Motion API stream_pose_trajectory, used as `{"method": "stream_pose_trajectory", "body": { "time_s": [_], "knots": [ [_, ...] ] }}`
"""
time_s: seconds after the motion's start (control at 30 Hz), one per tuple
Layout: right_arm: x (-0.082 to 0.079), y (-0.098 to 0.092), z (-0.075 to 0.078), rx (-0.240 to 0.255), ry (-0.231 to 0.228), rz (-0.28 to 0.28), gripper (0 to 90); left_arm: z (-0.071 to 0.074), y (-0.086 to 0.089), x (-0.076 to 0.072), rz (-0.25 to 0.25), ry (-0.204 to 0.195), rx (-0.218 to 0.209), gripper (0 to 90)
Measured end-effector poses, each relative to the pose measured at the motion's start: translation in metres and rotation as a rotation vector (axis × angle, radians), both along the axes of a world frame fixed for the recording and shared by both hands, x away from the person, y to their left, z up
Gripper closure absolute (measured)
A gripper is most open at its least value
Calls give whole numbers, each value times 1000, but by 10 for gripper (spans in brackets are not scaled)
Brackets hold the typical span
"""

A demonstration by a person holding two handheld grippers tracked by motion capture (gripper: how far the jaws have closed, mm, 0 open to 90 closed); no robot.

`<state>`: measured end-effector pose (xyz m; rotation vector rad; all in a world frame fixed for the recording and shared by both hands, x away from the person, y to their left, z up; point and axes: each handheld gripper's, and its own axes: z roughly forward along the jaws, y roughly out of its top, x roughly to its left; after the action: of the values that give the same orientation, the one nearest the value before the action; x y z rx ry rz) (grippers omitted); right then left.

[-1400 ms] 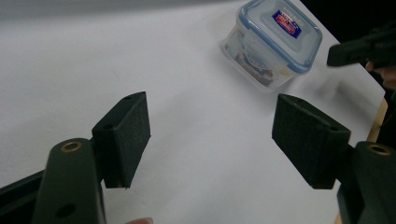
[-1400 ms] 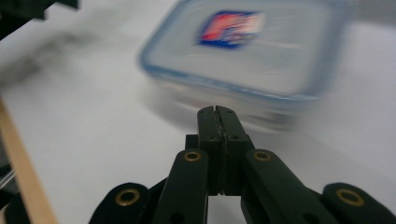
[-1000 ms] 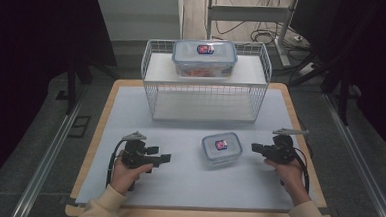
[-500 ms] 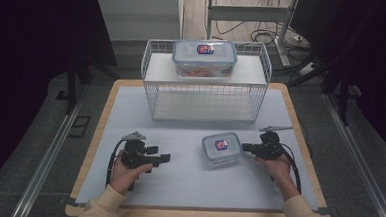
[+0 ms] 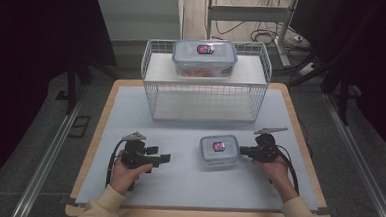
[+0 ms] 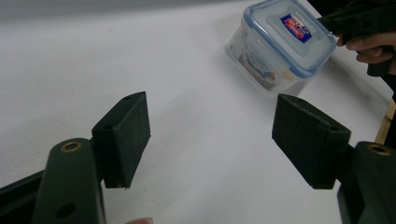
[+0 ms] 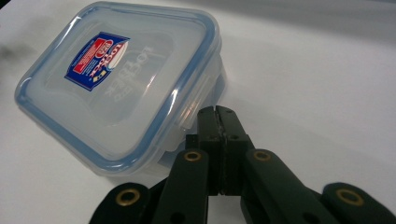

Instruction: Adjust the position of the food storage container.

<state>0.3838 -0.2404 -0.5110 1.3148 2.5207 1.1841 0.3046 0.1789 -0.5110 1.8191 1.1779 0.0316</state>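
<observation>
A small clear box with a blue-rimmed lid and a red-blue label lies on the white mat, right of centre. My right gripper is shut with nothing between its jaws. Its tips sit at the box's right side by the lid's latch; whether they touch it I cannot tell. My left gripper rests left of the box and points toward it, open and empty. A larger box of the same kind stands on top of the wire basket.
The white wire basket takes up the back half of the table, and its lower shelf is bare. The mat ends near the wooden table edge at the right. Cables and stand legs lie on the floor behind.
My right gripper has slid left across the mat until its shut tips came up against the small box's side. The left gripper and both boxes have stayed put.
</observation>
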Motion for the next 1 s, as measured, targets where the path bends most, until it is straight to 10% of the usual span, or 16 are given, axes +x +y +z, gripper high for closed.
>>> {"method": "stream_pose_trajectory", "body": {
  "time_s": [1.0],
  "knots": [
    [-11, 37, -3, 41, -42, 25, 891, -4, 4, 2, 17, 17, -9, 272]
  ]
}}
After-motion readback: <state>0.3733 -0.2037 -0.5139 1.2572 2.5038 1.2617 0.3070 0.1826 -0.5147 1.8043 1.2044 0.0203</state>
